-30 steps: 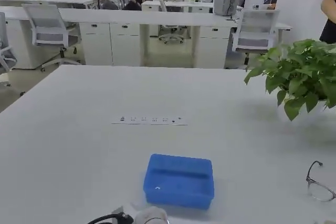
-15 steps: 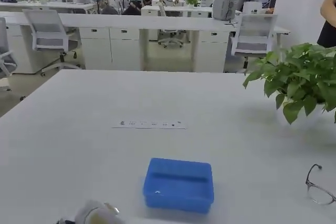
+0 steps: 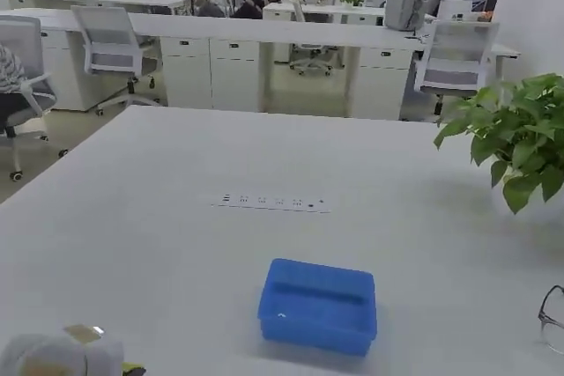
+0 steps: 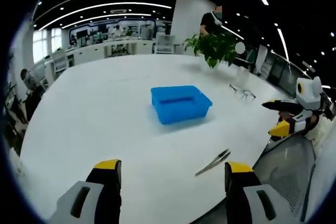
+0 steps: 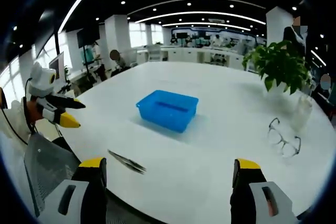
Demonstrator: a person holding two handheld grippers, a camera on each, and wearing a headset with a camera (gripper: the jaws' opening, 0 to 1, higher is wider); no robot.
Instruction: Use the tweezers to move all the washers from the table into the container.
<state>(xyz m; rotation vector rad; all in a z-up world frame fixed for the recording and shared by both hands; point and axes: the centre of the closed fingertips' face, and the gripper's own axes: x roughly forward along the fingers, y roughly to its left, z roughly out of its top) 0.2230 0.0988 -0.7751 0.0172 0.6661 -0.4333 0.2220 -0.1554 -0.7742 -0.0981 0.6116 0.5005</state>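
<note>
Left gripper view: the left gripper has jaws wide, empty; right gripper likewise.

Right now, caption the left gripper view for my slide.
Open left claw facing tweezers at the table edge, blue container beyond.

The right claw has its yellow-tipped jaws spread wide, with nothing between them. Just ahead, the tweezers lie flat near the edge of the white worktop. Farther in sits the blue container – open-topped. A pair of glasses rests to the right, near a leafy plant. The left claw hangs off the worktop's left edge.
</note>
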